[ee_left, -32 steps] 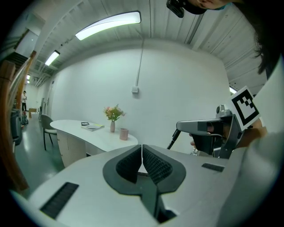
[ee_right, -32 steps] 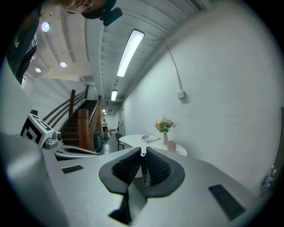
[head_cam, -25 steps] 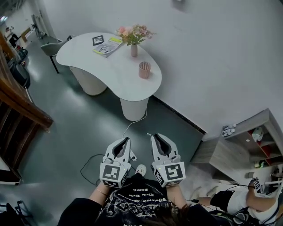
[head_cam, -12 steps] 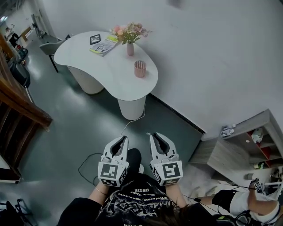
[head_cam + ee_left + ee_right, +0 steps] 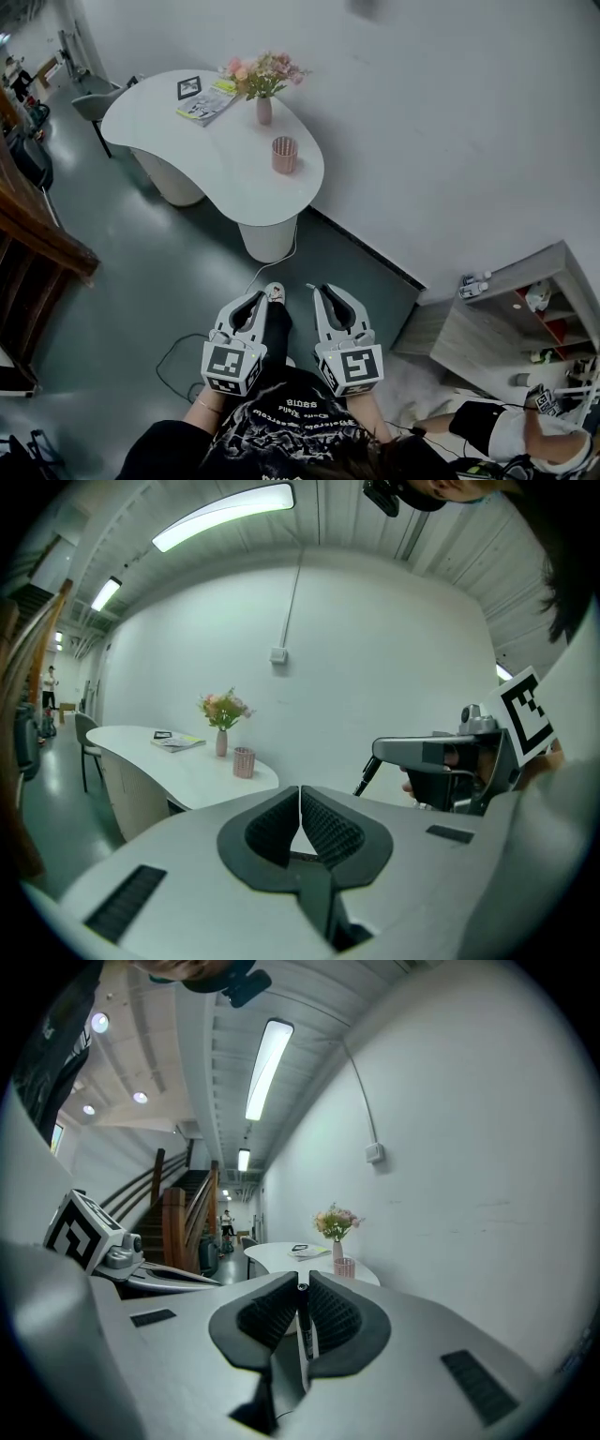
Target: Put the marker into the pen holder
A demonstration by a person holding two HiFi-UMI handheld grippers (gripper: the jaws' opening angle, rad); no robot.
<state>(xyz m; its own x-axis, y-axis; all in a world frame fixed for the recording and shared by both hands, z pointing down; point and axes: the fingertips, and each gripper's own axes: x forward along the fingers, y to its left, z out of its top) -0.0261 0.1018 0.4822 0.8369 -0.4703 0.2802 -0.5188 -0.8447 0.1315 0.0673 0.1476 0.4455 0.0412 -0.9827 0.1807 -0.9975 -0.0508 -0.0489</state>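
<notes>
Table (image 5: 211, 164) and holder (image 5: 284, 155) drift left in my head view as I step ahead | right gripper (image 5: 329, 292) pinches marker (image 5: 303, 1314) | left gripper (image 5: 300, 795) pressed together, empty | holder far off on table, well apart from marker | approach only, insertion not begun

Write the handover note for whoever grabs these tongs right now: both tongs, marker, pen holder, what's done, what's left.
Left tongs: shut, empty.
Right tongs: shut on the dark marker.
Pen holder: pink cup near the end of the white table, beside the flower vase. Both tongs are held low in front of the person, well short of the table.
Done: marker is gripped.
Left: walk up to the table, bring the marker over the pen holder, drop it in.
</notes>
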